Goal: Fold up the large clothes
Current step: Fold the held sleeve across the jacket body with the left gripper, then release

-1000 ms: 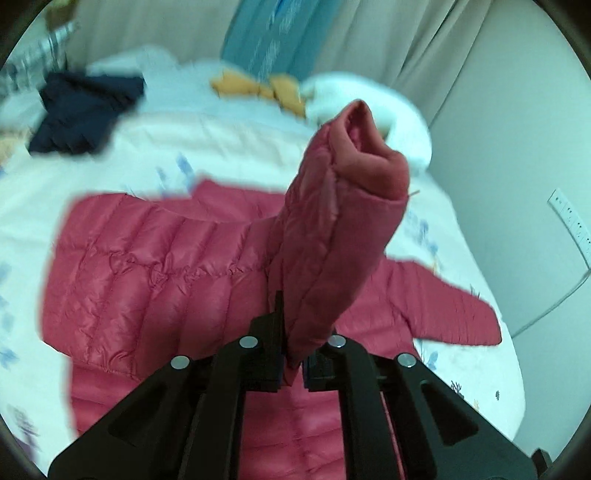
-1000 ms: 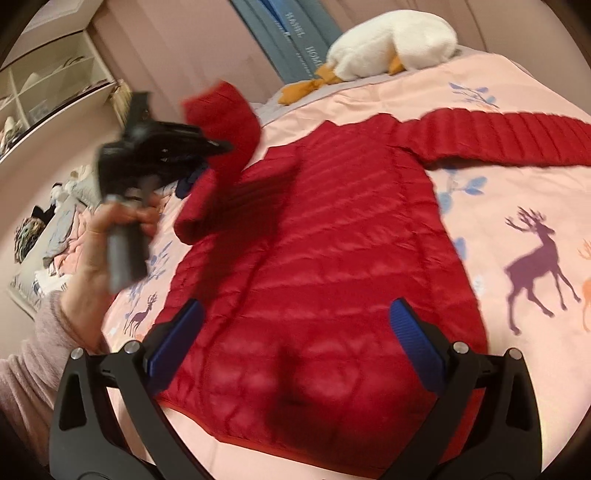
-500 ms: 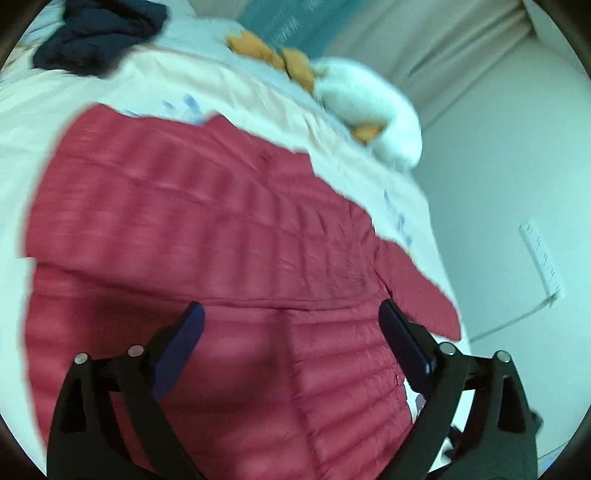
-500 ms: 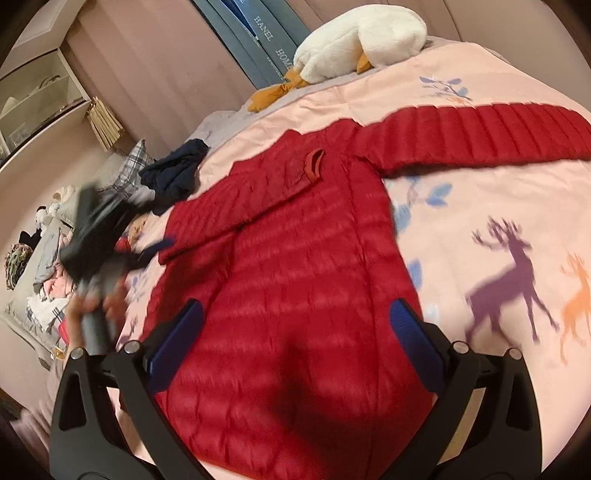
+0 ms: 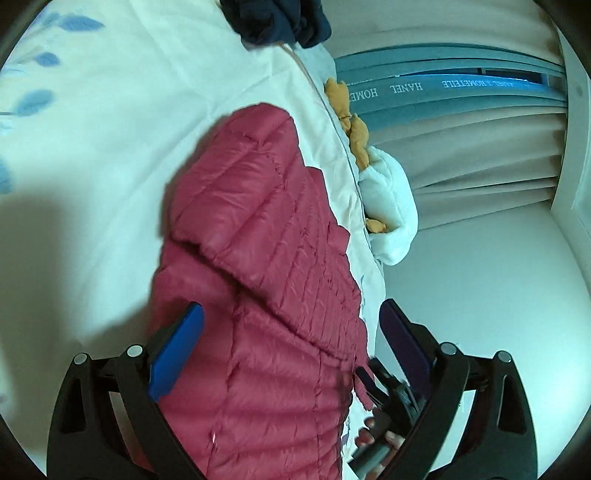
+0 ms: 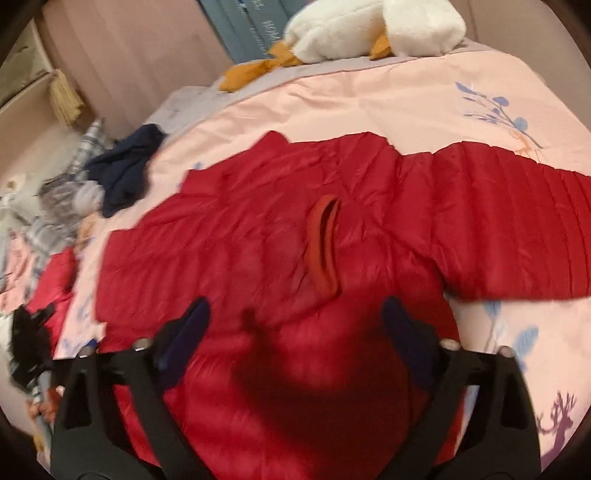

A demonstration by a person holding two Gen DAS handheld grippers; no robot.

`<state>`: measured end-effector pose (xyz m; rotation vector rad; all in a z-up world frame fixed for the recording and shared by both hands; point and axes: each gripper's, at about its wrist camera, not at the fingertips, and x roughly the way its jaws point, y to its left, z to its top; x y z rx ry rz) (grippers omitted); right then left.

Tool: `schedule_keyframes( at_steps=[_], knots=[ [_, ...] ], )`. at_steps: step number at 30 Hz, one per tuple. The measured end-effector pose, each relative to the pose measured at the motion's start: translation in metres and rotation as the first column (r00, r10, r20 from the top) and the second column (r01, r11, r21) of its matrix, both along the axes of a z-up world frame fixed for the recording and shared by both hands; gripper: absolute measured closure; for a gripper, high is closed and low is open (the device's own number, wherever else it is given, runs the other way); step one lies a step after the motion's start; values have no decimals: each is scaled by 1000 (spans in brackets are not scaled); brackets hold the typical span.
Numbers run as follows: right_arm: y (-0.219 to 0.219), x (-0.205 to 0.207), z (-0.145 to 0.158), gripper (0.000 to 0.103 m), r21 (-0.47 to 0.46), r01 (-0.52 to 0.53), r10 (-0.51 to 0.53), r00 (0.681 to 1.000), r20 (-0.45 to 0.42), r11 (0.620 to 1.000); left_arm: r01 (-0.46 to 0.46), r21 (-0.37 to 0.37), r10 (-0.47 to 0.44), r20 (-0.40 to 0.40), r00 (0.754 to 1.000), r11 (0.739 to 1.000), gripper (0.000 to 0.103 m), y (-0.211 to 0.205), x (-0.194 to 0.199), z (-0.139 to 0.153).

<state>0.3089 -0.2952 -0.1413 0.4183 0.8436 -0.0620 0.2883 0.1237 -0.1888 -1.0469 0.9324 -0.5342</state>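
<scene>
Jacket (image 6: 280,258), red and quilted, lies flat on the bed (image 6: 369,103), one sleeve (image 6: 229,229) folded across its chest; both grippers (image 5: 291,332) (image 6: 295,325) hover spread apart.

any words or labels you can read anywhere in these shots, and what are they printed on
"HANEL" on the blue headboard band, left wrist view.
"HOME", cut off by the plush toy, on the same band.
A longer word further along, roughly "HOMETEILE", is too small to be sure.
In the right wrist view the blue lettering is too blurred to read.
No readable text on the red jacket.
</scene>
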Motion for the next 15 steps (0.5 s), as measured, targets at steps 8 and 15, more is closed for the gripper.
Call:
schedule_keyframes(
  at_steps=[8,15],
  knots=[
    [9,24,-5,89,-120,-29,29,1000,-1,992,-131,114,130,16,991,985,10,0,43,-2],
    [-2,26,-24,88,-205,-28,8,995,-96,978,-69,234,74,-15,997,970,11,-11,47,-6]
  ],
)
